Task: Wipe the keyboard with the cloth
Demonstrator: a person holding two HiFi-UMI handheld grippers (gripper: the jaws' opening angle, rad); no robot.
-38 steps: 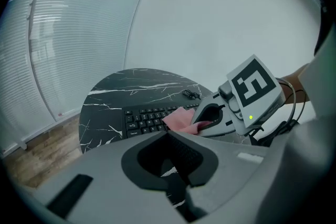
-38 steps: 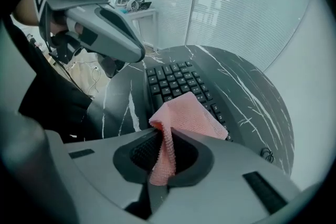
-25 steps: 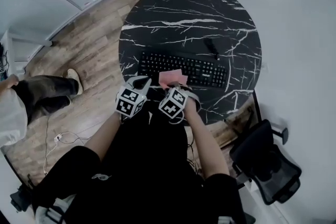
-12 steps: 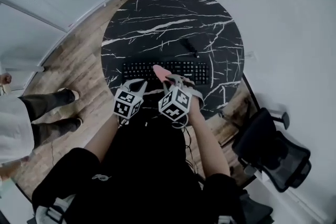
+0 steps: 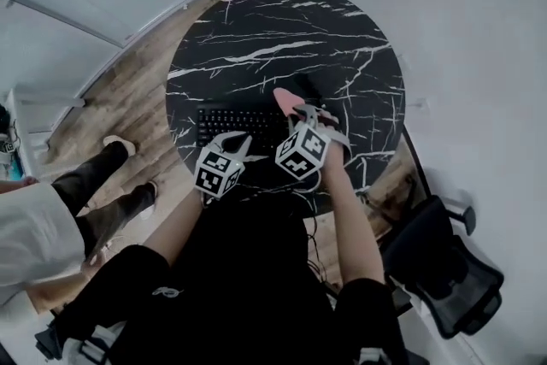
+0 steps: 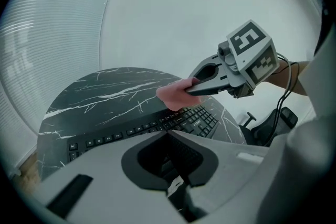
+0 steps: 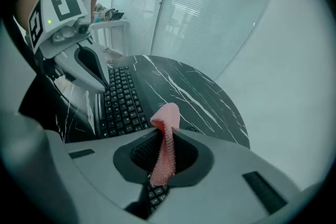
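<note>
A black keyboard (image 5: 244,126) lies on the near half of the round black marble table (image 5: 256,30). My right gripper (image 5: 295,109) is shut on a pink cloth (image 5: 286,98), held over the keyboard's right part; the cloth (image 7: 167,150) runs pinched between the jaws and sticks out beyond their tips. Seen from the left gripper view, the right gripper (image 6: 191,89) holds the cloth (image 6: 172,96) just above the keys (image 6: 147,126). My left gripper (image 5: 238,143) hovers at the keyboard's near edge; its jaws (image 6: 169,134) meet with nothing between them.
A black office chair (image 5: 444,269) stands at the lower right beside the table. A person (image 5: 38,226) stands on the wooden floor (image 5: 128,98) at the left. Glass walls run behind the table.
My right gripper has carried the pink cloth rightward and farther over the keyboard. The left gripper stays near the keyboard's front edge. The person at the left has shifted position.
</note>
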